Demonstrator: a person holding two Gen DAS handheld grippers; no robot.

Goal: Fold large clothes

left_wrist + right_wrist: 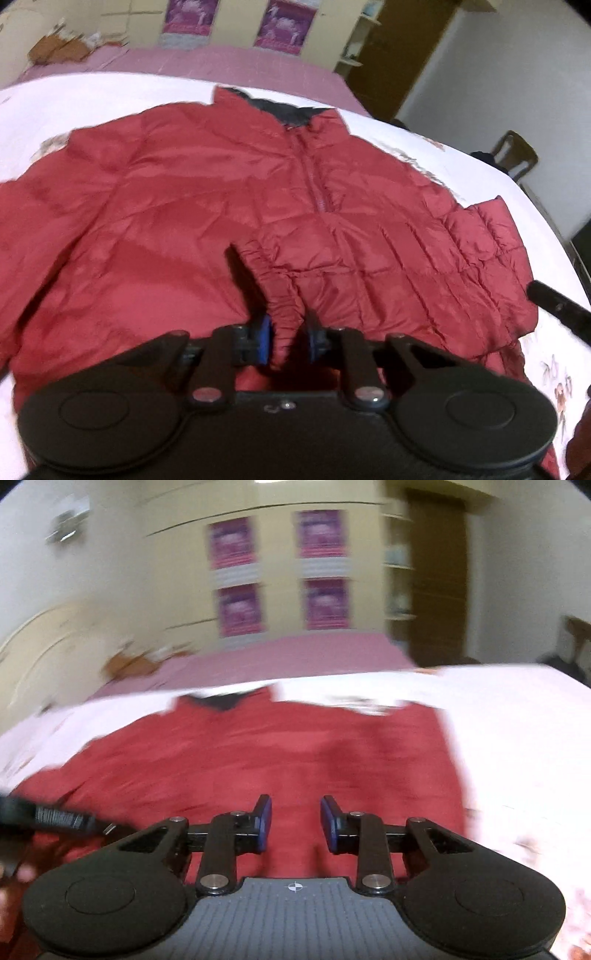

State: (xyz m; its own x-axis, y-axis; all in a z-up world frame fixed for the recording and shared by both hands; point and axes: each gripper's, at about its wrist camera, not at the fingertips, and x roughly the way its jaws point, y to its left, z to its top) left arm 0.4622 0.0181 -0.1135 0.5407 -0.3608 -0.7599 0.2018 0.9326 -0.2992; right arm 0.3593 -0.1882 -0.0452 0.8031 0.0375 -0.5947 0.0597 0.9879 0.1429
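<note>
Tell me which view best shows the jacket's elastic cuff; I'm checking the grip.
The left wrist view: the elastic cuff of the red jacket sits pinched between the left gripper fingers. The right wrist view shows only blurred red fabric, with no cuff visible.

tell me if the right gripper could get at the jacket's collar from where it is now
Probably yes: the right gripper is open with nothing in it, and only flat red jacket lies between it and the dark collar, though that is a stretch across the bed.

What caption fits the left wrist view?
Left gripper shut on the elastic cuff of a red puffer jacket spread on the bed.
</note>
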